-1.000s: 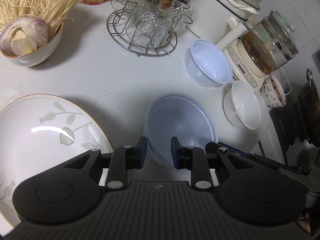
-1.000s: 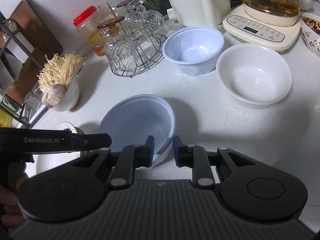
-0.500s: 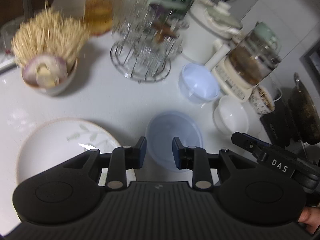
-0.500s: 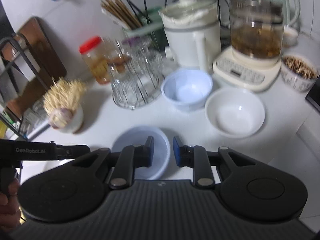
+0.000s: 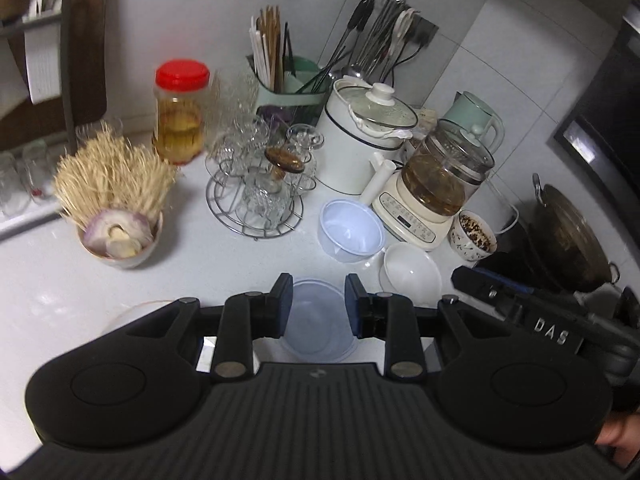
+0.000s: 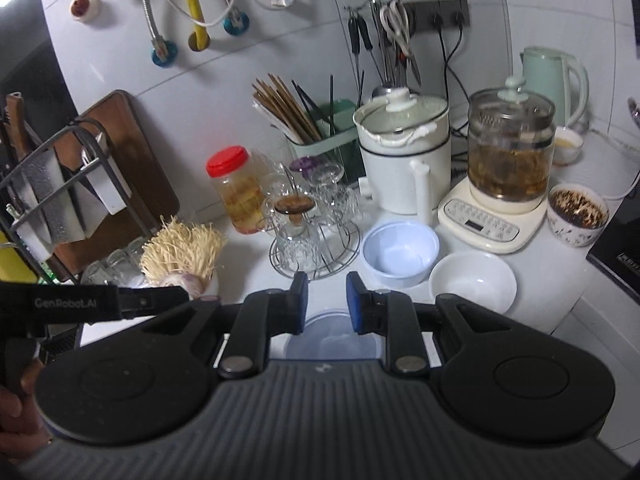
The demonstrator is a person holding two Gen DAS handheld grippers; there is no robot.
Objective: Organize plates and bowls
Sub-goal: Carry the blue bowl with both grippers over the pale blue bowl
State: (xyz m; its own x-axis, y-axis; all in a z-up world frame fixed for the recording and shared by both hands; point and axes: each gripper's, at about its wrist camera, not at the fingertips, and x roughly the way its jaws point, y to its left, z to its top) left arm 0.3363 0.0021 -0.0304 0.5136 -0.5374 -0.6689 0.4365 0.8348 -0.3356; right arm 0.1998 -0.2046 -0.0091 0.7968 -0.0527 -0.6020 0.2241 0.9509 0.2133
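Observation:
A translucent blue plastic bowl [image 5: 318,332] [image 6: 332,338] sits empty on the white counter, far below both tools. My left gripper [image 5: 318,300] hovers high over it, open, with nothing between its blue pads. My right gripper [image 6: 326,300] also hangs above it, jaws a little apart and empty. Behind it stand a pale blue plastic bowl [image 5: 350,232] [image 6: 400,252] and a white ceramic bowl [image 5: 412,276] [image 6: 472,284]. Only a sliver of the leaf-patterned plate [image 5: 128,316] shows at the left, behind my left gripper's body.
A wire rack of glasses [image 5: 260,200], a bowl of noodles and onion [image 5: 120,236], a red-lidded jar [image 5: 180,116], a white pot [image 5: 360,140], a glass kettle on its base [image 5: 436,192] and a patterned bowl [image 5: 474,240] crowd the back. A wok [image 5: 568,232] sits right.
Both grippers have risen well above the counter and tilted up, so the back wall now shows. The translucent bowl stayed on the counter and looks smaller.

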